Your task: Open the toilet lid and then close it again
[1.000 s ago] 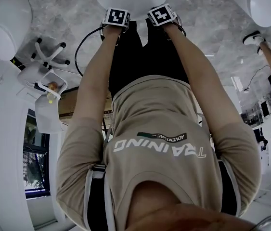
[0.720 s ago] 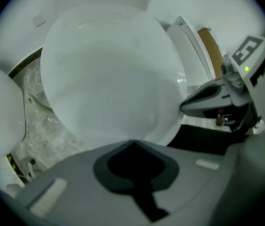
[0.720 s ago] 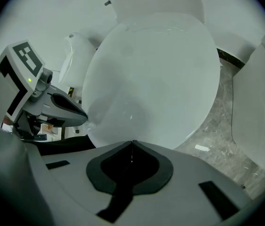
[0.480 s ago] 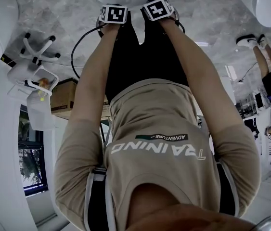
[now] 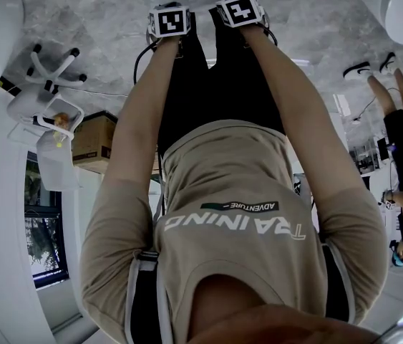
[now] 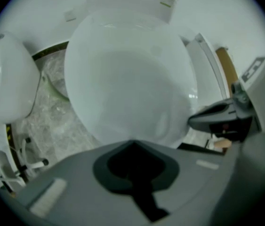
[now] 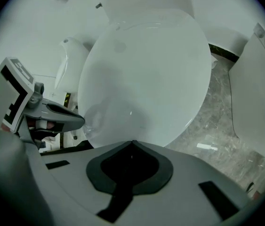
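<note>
Left gripper [image 6: 132, 142] and right gripper [image 7: 132, 142], both pinched closed on nothing, I hold paired at the front of the lid [image 6: 127, 74] for even leverage.

— What's around the edges of your feed?
— I see a grey marble floor [image 5: 101, 20] with a white castor base [image 5: 52, 66] standing on it and a brown cardboard box [image 5: 94, 142] near that.
— Anyone else there?
— I make out another person [image 5: 401, 142] in dark clothes at the right edge, wearing white shoes [image 5: 361, 70]. A second white fixture [image 6: 10, 84] stands off to the side.
</note>
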A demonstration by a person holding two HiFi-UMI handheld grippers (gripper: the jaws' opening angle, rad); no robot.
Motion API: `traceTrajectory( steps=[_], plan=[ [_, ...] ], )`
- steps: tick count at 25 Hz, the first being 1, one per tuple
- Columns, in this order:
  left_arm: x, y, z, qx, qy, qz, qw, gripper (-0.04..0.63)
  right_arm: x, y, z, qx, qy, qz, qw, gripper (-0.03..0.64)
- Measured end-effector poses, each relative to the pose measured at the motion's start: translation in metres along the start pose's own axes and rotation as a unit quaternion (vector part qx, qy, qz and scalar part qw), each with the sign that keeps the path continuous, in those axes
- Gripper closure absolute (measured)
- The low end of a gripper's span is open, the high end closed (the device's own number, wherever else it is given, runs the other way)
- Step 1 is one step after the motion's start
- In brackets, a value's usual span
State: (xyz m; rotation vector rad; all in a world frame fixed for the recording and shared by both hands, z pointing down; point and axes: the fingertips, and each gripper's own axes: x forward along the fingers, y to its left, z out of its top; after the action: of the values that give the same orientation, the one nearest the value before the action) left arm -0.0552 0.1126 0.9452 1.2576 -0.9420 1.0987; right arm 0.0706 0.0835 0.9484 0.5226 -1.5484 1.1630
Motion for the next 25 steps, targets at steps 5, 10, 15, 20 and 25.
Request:
traceTrajectory(
  steps=[5, 10, 15, 20, 25],
  plan=[
    [0.003, 0.0, -0.003, 0.006, 0.009, 0.025, 0.9996, 0.588, 0.003, 0.006, -0.01, -0.028, 0.009, -0.01, 1.0, 0.603],
    [0.001, 0.002, -0.003, 0.0, -0.006, 0.038, 0.9993, 0.588, 0.0, 0.003, 0.0, -0.035, -0.02, -0.042, 0.998, 0.603],
    [0.001, -0.001, -0.003, 0.071, -0.01, 0.028, 0.997, 0.589, 0.005, 0.006, -0.011, 0.001, 0.018, -0.006, 1.0, 0.603],
    [0.0, 0.005, -0.002, 0.064, -0.01, 0.012, 0.9978, 0.592, 0.004, 0.01, -0.014, 0.024, 0.027, -0.015, 0.999, 0.603],
    [-0.025, 0.002, 0.014, 0.068, -0.03, -0.006, 0.9972, 0.592, -0.026, 0.012, 0.006, 0.019, -0.018, -0.021, 0.999, 0.603]
  ],
)
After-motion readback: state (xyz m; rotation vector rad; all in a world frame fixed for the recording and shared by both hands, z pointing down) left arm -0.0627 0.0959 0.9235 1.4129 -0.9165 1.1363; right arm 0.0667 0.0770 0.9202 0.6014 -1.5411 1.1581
